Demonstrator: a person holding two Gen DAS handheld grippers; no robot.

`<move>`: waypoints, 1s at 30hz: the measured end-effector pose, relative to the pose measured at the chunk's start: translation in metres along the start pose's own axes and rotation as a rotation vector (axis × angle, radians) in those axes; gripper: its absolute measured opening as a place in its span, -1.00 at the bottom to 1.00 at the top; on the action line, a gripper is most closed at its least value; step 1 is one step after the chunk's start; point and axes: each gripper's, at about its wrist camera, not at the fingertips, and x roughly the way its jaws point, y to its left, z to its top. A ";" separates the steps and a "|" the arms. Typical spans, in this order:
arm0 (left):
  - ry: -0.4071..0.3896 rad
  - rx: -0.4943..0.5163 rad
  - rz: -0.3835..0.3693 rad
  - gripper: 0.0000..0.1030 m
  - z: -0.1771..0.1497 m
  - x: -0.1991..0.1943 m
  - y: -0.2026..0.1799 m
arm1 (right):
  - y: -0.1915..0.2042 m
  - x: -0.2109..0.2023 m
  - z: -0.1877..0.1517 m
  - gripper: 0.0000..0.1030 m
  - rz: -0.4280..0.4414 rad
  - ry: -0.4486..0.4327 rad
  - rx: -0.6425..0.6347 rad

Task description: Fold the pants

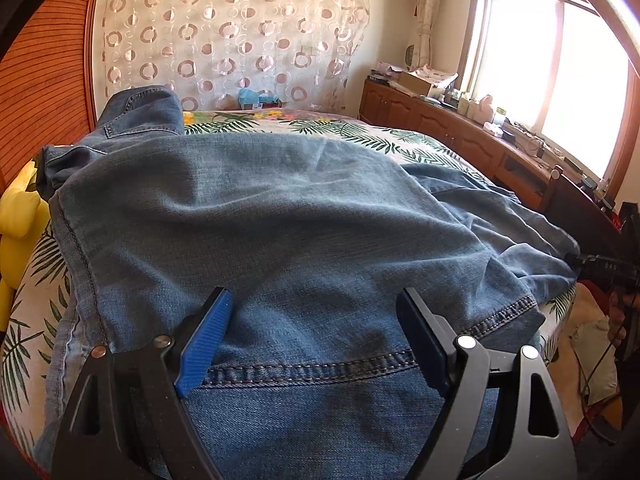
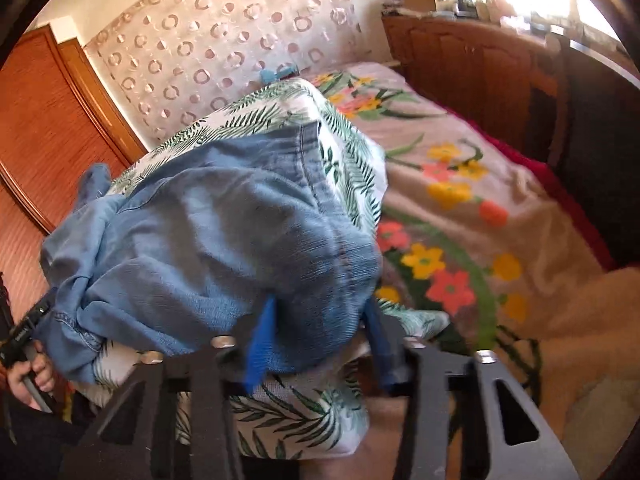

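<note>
**denimdad:** Since the jeans (image 1: 280, 220) are draped over a leaf-print cushion (image 2: 304, 420) on the near end of the bed (image 2: 480, 200), how do you reckon they'll handle?

**foldbot_fan:** Looks like soft, thinnish denim to me. It slumps and wrinkles, so I'd guess it's floppy, not stiff, and has some weight when lifted. Not fragile, not slippery either; those ribbed blue pads should bite fine.

**denimdad:** What are the grippers doing?

**foldbot_fan:** The left gripper (image 1: 316, 340) is spread wide open over the near hem, nothing pinched. The right gripper (image 2: 320, 340) has fabric bunched between its fingers on the right side of the pile, but that view is blurry and the cloth hides the tips, so I can't say if it's clamped.

**denimdad:** Where would you grab?

**foldbot_fan:** At the stitched hem (image 1: 304, 368) or a side seam (image 1: 80, 248). Those doubled layers are thicker and firmer, so they shouldn't slide out. Pinch mid-panel and it'll probably just sag and bunch.
</note>
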 end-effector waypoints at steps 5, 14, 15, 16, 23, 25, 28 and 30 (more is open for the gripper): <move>-0.007 0.005 -0.007 0.64 0.002 -0.005 -0.001 | 0.009 -0.027 0.010 -0.81 0.055 -0.086 -0.048; -0.060 -0.015 0.002 0.64 0.008 -0.035 0.008 | 0.086 -0.072 0.049 -0.86 0.184 -0.234 -0.222; -0.070 -0.018 0.005 0.64 0.009 -0.040 0.009 | 0.100 -0.076 0.053 -0.86 0.211 -0.247 -0.252; -0.078 -0.020 0.008 0.64 0.010 -0.044 0.011 | 0.116 -0.080 0.057 -0.86 0.240 -0.261 -0.289; -0.124 -0.039 0.042 0.64 0.013 -0.069 0.023 | 0.213 -0.087 0.066 -0.86 0.400 -0.278 -0.476; -0.132 -0.046 0.048 0.64 0.012 -0.074 0.026 | 0.242 -0.089 0.061 -0.86 0.457 -0.271 -0.529; -0.140 -0.050 0.057 0.64 0.011 -0.077 0.031 | 0.280 -0.087 0.050 -0.86 0.509 -0.246 -0.602; -0.131 -0.056 0.067 0.64 0.010 -0.075 0.035 | 0.305 -0.078 0.039 -0.86 0.493 -0.217 -0.673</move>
